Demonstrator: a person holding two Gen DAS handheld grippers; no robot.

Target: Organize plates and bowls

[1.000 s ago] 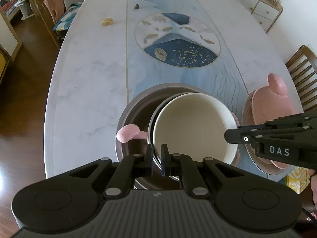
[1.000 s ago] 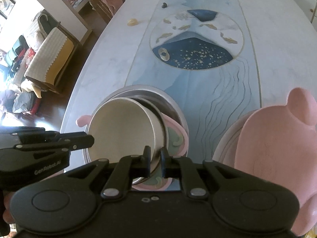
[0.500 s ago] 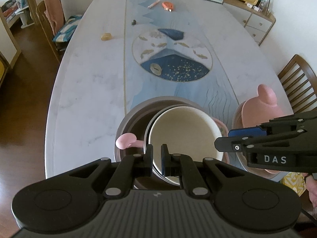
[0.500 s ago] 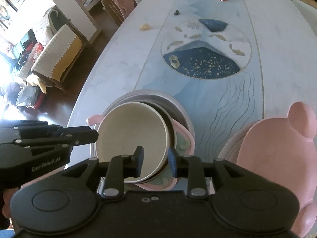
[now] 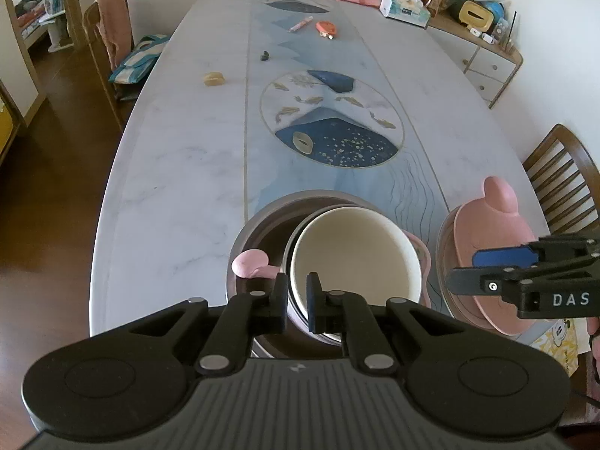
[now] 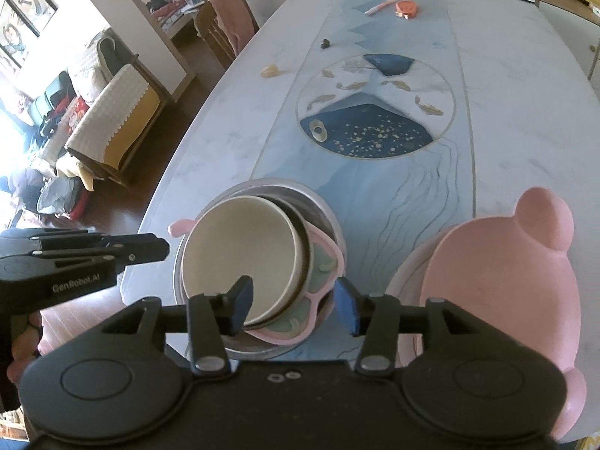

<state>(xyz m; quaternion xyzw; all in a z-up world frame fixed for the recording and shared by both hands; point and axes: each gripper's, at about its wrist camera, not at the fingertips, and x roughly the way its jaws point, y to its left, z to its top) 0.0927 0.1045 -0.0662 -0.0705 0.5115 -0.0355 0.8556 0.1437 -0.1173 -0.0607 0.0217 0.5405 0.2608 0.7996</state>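
cream bowl (image 5: 354, 251) pinched by left gripper (image 5: 297, 296), right gripper (image 6: 292, 300) opening, marble table (image 5: 180, 172).

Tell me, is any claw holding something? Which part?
The left gripper pinches the cream bowl by its near rim. The right gripper is opening and holds nothing.

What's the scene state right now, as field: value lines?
surface: marble-look table
stack: cream bowl in metal bowl, pink tray between
left tool: shut on cream bowl's near rim
right tool: opening, pads clear of the stack
beside stack: pink bear-shaped plate
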